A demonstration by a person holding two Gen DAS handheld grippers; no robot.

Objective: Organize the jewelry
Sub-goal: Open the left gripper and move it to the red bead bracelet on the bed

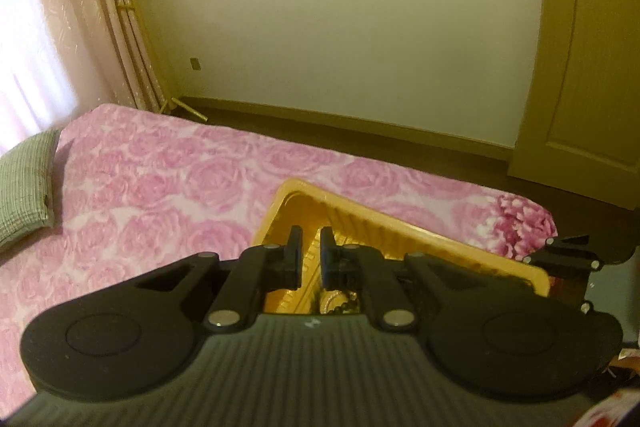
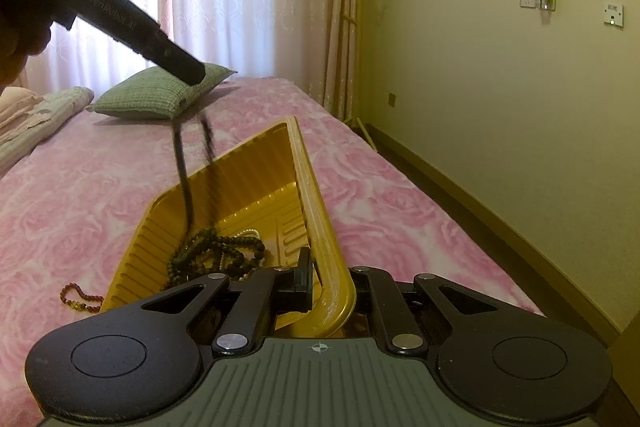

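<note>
A yellow ridged tray (image 2: 240,179) lies tilted on the pink bed, and my right gripper (image 2: 330,283) is shut on its near corner rim. Dark bead necklaces (image 2: 216,251) are piled inside it beside a white pearl strand (image 2: 248,233). My left gripper (image 2: 196,77) hangs above the tray, shut on a loop of the dark beads whose two blurred strands (image 2: 182,171) trail down into the pile. In the left wrist view the left gripper (image 1: 310,255) shows only a narrow gap over the tray (image 1: 360,223). A red bead bracelet (image 2: 78,297) lies on the blanket left of the tray.
The bed (image 2: 100,187) has a pink rose blanket, with a green pillow (image 2: 160,93) and folded clothes (image 2: 36,115) at its far end. Curtains hang behind the bed. A dark floor strip, wall and door (image 1: 592,67) lie to its right.
</note>
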